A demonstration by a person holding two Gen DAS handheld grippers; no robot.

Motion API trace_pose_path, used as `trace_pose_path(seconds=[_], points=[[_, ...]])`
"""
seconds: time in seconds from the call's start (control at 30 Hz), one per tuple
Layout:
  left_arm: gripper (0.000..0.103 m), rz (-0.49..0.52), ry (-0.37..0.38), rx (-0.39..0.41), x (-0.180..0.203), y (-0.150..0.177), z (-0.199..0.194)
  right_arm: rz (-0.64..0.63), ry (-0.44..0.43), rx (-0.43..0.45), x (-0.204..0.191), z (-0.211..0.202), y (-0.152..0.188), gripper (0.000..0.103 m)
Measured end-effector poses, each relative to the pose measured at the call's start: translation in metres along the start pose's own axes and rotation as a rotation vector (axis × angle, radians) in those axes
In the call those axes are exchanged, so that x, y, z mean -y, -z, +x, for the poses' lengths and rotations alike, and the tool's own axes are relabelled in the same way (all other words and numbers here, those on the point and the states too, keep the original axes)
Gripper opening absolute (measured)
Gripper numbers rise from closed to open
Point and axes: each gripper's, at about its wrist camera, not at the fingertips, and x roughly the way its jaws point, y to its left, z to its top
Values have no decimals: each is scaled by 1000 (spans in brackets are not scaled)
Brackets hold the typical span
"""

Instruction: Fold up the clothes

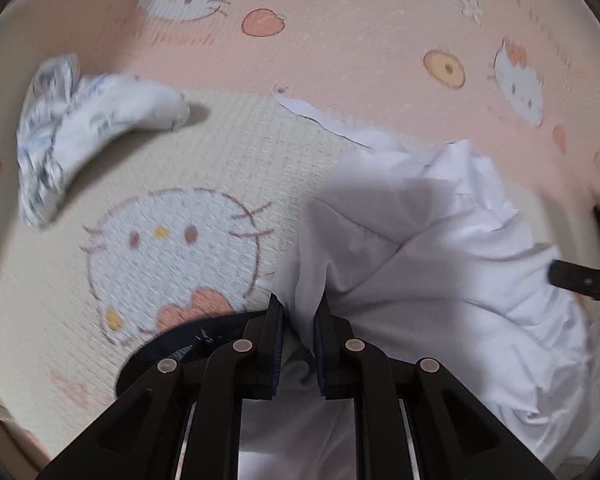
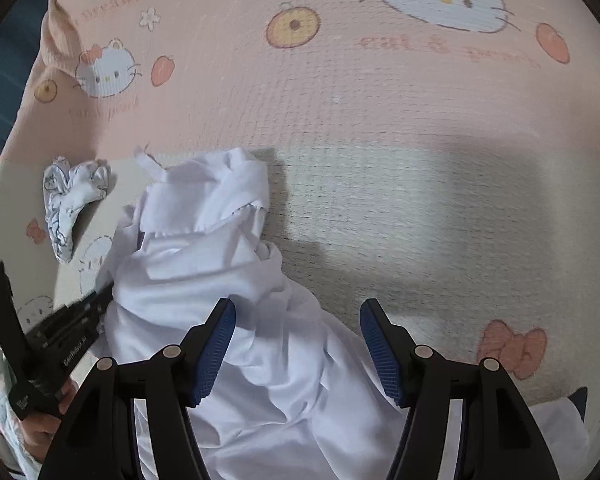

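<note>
Looking across the bed, we saw the white garment (image 2: pixel 204 280) heaped in a crumpled mound on the cream panel of the cartoon-cat blanket (image 2: pixel 400 208), its upper edge lying near the seam where the cream met the pink; to its right in the right wrist view the blanket lay bare and broad, while to its left a small printed white garment (image 2: pixel 70 204) sat bunched, apart from the mound; at the far left the blanket's edge fell away toward a dark blue strip. Our left gripper (image 1: pixel 300 312) had its jaws drawn nearly together, pinching a fold of the white garment that rose between the pads; our right gripper (image 2: pixel 298 344) stood with its blue pads wide apart, hovering over the lower part of the same garment, and we could not tell whether either pad touched the cloth; the blanket was waffle-textured, printed with cat faces, bows, peaches and pale lettering.
</note>
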Motion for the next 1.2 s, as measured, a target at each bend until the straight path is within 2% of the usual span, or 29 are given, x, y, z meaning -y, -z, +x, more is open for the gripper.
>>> trace_pose_path(seconds=[0.07,0.2,0.23,0.3,0.33,0.37,0.47,0.57,0.67,0.8,0.87,1.0,1.2], points=[[11,-48,35,-10,-6,0,-1,6,-13,-2,0,2,-5,64],[15,-185,226,-41,-22,-4,-7,35,-68,-2,3,7,-14,64],[21,-210,280,-36,-25,-7,-10,46,-87,6,5,8,-15,64],[41,-219,308,-12,-27,-10,-18,62,-117,36,9,8,-9,64],[59,-219,317,6,-28,-13,-22,67,-126,42,10,9,-9,64],[66,-219,321,17,-28,-15,-24,71,-133,43,11,10,-10,64],[66,-215,321,39,-28,-20,-26,41,-140,34,8,7,-16,64],[66,-219,283,20,-24,-24,-15,107,-224,51,14,10,-21,66],[66,-225,282,-12,-16,-26,-2,144,-203,20,21,21,-21,67],[66,-187,236,-16,-5,-26,8,95,-175,44,17,21,-19,67],[66,-169,237,-24,0,-28,13,82,-175,41,13,25,-16,67],[66,-115,208,-72,11,-32,26,-37,-103,77,-4,24,-9,67],[66,-58,189,-76,18,-25,27,-244,44,142,-38,29,12,66]])
